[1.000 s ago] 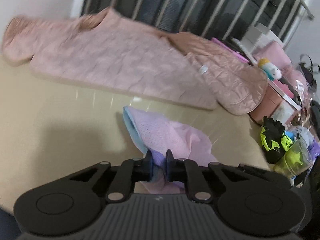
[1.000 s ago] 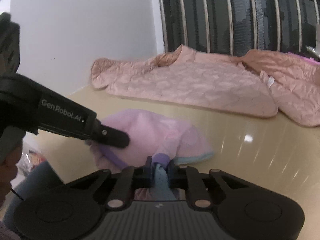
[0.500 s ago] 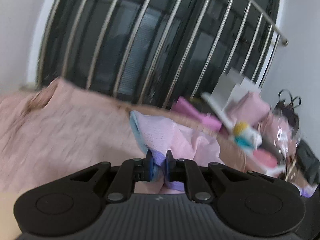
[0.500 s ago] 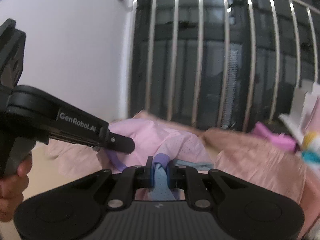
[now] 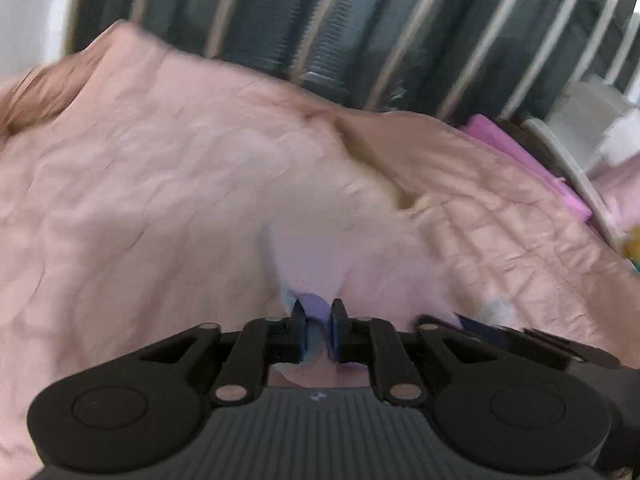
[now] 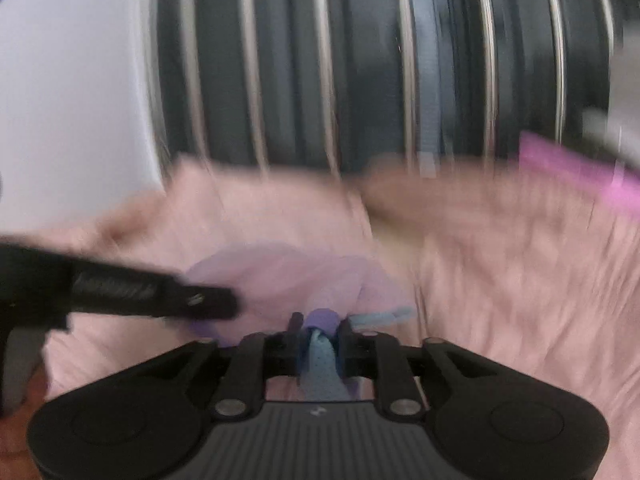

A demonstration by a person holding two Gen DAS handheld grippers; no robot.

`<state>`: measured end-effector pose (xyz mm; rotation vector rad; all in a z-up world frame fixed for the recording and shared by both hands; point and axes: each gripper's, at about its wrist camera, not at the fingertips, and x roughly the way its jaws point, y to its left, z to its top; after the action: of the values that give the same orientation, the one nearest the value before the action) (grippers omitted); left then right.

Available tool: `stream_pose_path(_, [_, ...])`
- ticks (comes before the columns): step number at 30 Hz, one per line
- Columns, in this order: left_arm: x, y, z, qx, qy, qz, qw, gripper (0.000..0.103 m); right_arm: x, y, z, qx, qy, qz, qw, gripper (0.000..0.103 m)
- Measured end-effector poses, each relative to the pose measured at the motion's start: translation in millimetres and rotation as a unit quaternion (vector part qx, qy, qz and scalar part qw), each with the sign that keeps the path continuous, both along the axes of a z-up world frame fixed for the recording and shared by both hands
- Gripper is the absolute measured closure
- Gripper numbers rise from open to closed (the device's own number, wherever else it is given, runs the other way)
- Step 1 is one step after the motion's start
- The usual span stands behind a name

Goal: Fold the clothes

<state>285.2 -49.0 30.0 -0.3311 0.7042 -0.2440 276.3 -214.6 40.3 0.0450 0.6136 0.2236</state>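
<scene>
Railings (image 6: 404,60) of metal stand behind a quilted pink jacket (image 5: 160,200). We hold a small lilac mesh garment (image 6: 288,276) above it, the tan tabletop now out of sight. Our left gripper (image 5: 319,322) and right gripper (image 6: 319,332) have just loosened, fabric still pinched between both.

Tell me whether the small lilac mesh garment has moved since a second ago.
Yes. The lilac mesh garment went from bare table toward the railing, now over the pink quilted jacket.
</scene>
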Motion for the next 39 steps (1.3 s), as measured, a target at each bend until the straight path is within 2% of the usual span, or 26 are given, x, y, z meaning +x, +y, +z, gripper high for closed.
stream_pose_path(1, [-4, 7, -3, -0.007, -0.002, 0.008, 0.9999, 0.073, 7, -3, -10, 0.005, 0.025, -0.011, 1.000, 0.083])
stream_pose_path(3, [-14, 17, 3, -0.008, -0.005, 0.023, 0.9997, 0.067, -3, -17, -9, 0.045, 0.021, -0.028, 0.998, 0.073])
stream_pose_path(5, [-27, 22, 18, 0.005, -0.008, 0.031, 0.9995, 0.065, -21, -30, 3, 0.081, 0.009, -0.048, 0.996, 0.065])
stream_pose_path(8, [-54, 23, 45, 0.035, -0.008, 0.041, 0.9985, 0.055, -52, -42, 29, 0.110, -0.012, -0.055, 0.992, 0.063])
stream_pose_path(10, [-82, 21, 59, 0.058, -0.011, 0.053, 0.9968, 0.041, -74, -41, 49, 0.105, -0.025, -0.054, 0.993, 0.056])
stream_pose_path(11, [-95, 21, 66, 0.070, -0.012, 0.058, 0.9958, 0.037, -87, -40, 60, 0.098, -0.033, -0.053, 0.993, 0.048])
stream_pose_path(12, [-110, 23, 73, 0.081, -0.010, 0.063, 0.9946, 0.029, -101, -37, 70, 0.087, -0.040, -0.049, 0.994, 0.041])
stream_pose_path(13, [-125, 25, 80, 0.092, -0.009, 0.068, 0.9934, 0.023, -113, -34, 78, 0.076, -0.046, -0.044, 0.995, 0.038])
stream_pose_path(15, [-154, 23, 89, 0.104, -0.009, 0.070, 0.9921, 0.016, -143, -28, 89, 0.053, -0.056, -0.030, 0.997, 0.030])
stream_pose_path(17, [-182, 24, 96, 0.102, -0.007, 0.067, 0.9925, 0.002, -173, -21, 99, 0.030, -0.063, -0.023, 0.997, 0.023])
stream_pose_path(19, [-211, 27, 97, 0.093, -0.008, 0.065, 0.9935, 0.000, -204, -12, 101, 0.009, -0.073, -0.019, 0.997, 0.017])
stream_pose_path(22, [-248, 30, 88, 0.118, -0.008, 0.059, 0.9912, 0.000, -245, -7, 81, 0.005, -0.082, -0.022, 0.996, 0.010])
stream_pose_path(28, [-296, 35, 43, 0.157, 0.007, 0.053, 0.9862, 0.000, -303, 9, 11, -0.016, -0.015, -0.043, 0.999, 0.008])
stream_pose_path(30, [-303, 37, 28, 0.166, 0.000, 0.053, 0.9846, 0.000, -312, 15, -3, -0.007, 0.009, -0.038, 0.999, 0.000])
stream_pose_path(32, [-305, 39, 16, 0.181, -0.012, 0.058, 0.9817, 0.000, -313, 20, -13, 0.007, 0.024, -0.038, 0.999, 0.000])
stream_pose_path(39, [-290, 54, -17, 0.178, 0.006, 0.079, 0.9809, 0.000, -299, 41, -29, -0.003, -0.001, -0.068, 0.998, 0.000])
